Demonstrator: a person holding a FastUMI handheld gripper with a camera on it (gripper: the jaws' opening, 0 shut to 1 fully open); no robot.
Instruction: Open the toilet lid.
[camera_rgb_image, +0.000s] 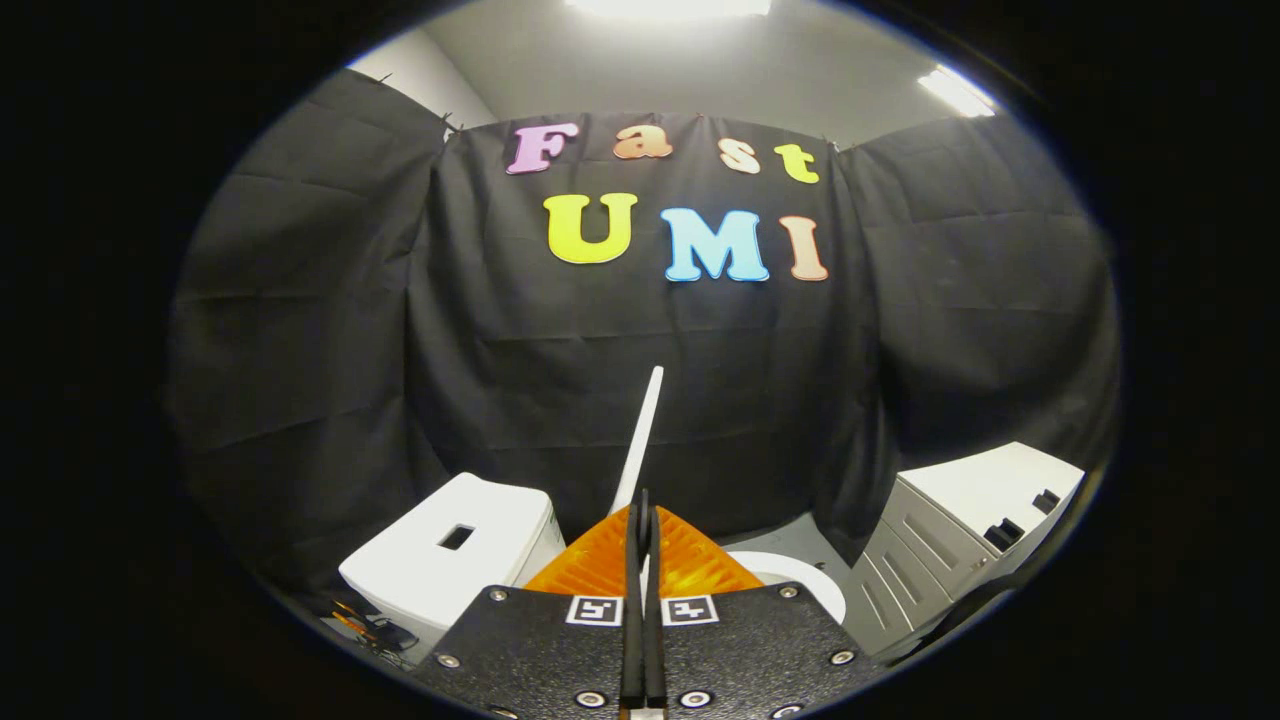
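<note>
The white toilet lid (641, 440) is raised and seen edge-on as a thin strip, rising from between my fingers toward the black cloth wall. My gripper (644, 508) is shut on the lid's lower edge, with both fingers pressed against its two faces. The white toilet tank (455, 560), with a square flush button on top, stands just left of the fingers. Part of the white bowl rim (800, 582) shows to the right of the fingers, below the lid.
A grey-white cabinet (975, 525) with dark handles stands to the right of the toilet. Black cloth walls close in behind and on both sides. Some small cables or clutter (365, 630) lie on the floor left of the tank.
</note>
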